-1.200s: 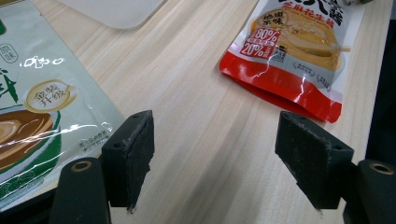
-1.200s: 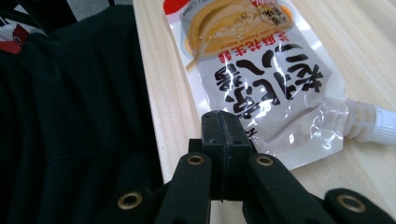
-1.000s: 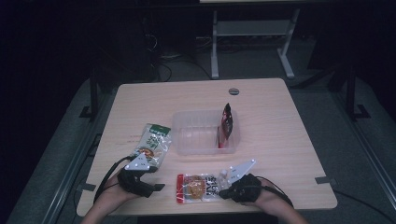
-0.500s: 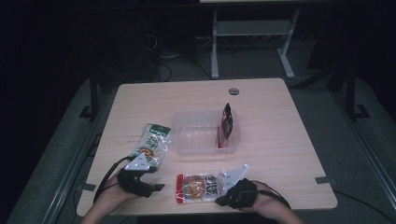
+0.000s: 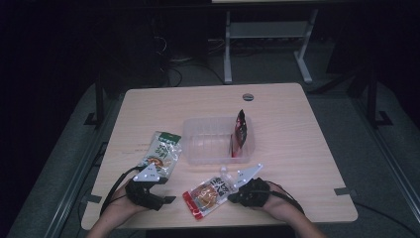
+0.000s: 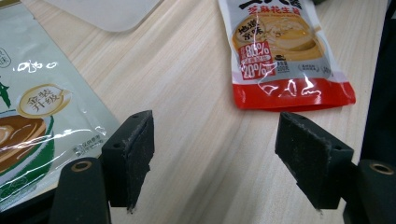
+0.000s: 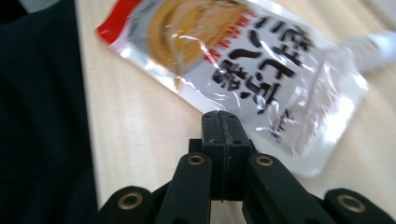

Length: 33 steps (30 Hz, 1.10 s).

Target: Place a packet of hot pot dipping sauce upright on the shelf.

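A red-and-white spouted pouch point(image 5: 205, 196) point(image 7: 243, 51) lies tilted near the table's front edge. My right gripper point(image 5: 232, 198) point(image 7: 219, 116) is shut, its tips over the pouch's near edge; whether film is pinched between them is unclear. My left gripper point(image 5: 168, 199) point(image 6: 217, 140) rests low at the front left, open over bare wood, with nothing between its fingers. A green snack pouch point(image 5: 161, 153) point(image 6: 32, 116) lies flat just beside its left jaw. The red-and-white pouch point(image 6: 280, 51) sits beyond its right jaw.
A clear plastic container point(image 5: 208, 144) stands mid-table with a red packet point(image 5: 240, 134) upright against its right wall. The container's corner point(image 6: 107, 11) shows at the top of the left gripper view. A round cable hole point(image 5: 247, 96) marks the table's far side.
My right gripper has slid left to the spouted pouch, and the pouch has turned from lying level to slanting. The left gripper has stayed put.
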Each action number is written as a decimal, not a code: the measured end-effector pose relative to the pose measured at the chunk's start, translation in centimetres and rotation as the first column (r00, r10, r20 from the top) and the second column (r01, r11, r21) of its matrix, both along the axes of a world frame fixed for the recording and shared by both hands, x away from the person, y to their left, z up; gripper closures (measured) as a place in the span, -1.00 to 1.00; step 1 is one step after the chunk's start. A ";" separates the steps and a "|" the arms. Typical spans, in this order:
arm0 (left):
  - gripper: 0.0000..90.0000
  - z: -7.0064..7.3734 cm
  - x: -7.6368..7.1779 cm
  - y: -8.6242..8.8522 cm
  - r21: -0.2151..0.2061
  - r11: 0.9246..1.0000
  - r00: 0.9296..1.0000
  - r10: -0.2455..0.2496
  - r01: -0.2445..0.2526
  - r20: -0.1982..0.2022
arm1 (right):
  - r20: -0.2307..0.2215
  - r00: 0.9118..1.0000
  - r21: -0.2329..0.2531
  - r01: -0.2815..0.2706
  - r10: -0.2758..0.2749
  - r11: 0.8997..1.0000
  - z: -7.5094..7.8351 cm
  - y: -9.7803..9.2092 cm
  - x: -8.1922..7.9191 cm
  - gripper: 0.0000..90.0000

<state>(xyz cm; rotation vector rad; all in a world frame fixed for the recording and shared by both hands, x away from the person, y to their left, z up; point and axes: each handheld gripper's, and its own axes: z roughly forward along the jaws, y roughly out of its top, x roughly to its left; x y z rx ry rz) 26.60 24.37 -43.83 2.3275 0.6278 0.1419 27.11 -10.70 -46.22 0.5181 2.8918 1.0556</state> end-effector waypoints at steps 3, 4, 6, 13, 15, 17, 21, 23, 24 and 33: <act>-0.37 0.1 -0.1 -0.1 -0.017 1.000 1.000 0.008 -0.008 -0.002 | -0.011 1.000 0.024 0.020 -0.020 0.999 0.2 -0.5 0.2 0.99; -0.36 0.2 -0.1 -0.2 -0.029 1.000 1.000 0.010 -0.010 -0.007 | -0.016 1.000 0.031 0.028 -0.027 0.999 0.4 -0.7 0.2 0.97; -0.28 0.4 -0.2 -0.3 -0.054 0.998 1.000 0.009 -0.010 -0.016 | -0.049 0.996 0.056 0.073 -0.070 0.996 0.9 -1.4 0.1 0.78; 0.26 1.2 -0.7 -1.8 -0.076 0.997 0.999 0.000 -0.003 -0.033 | -0.105 0.980 0.099 0.178 -0.168 0.979 1.2 -3.8 1.1 0.18; 0.49 1.4 -0.9 -2.4 -0.079 0.997 0.999 -0.016 0.013 -0.038 | -0.112 0.975 0.103 0.204 -0.192 0.974 1.2 -4.1 1.3 0.07; 0.72 1.5 -1.1 -3.0 -0.091 0.995 0.998 -0.032 0.027 -0.057 | -0.141 0.969 0.111 0.217 -0.201 0.970 1.1 -4.3 1.6 -0.06; 0.99 1.3 -1.5 -4.4 -0.084 0.995 0.996 -0.064 0.059 -0.065 | -0.166 0.962 0.098 0.233 -0.215 0.968 0.8 -4.4 2.0 -0.16; 0.99 1.2 -1.6 -5.0 -0.080 0.994 0.995 -0.074 0.069 -0.066 | -0.179 0.958 0.105 0.246 -0.225 0.963 0.7 -4.4 2.2 -0.20; 0.99 1.0 -1.6 -5.4 -0.076 0.994 0.994 -0.083 0.077 -0.068 | -0.183 0.956 0.109 0.250 -0.228 0.962 0.7 -4.4 2.2 -0.22; 0.99 -0.5 -1.1 -6.6 -0.017 0.995 0.990 -0.101 0.099 -0.103 | -0.214 0.948 0.107 0.260 -0.234 0.960 0.6 -4.1 2.5 -0.27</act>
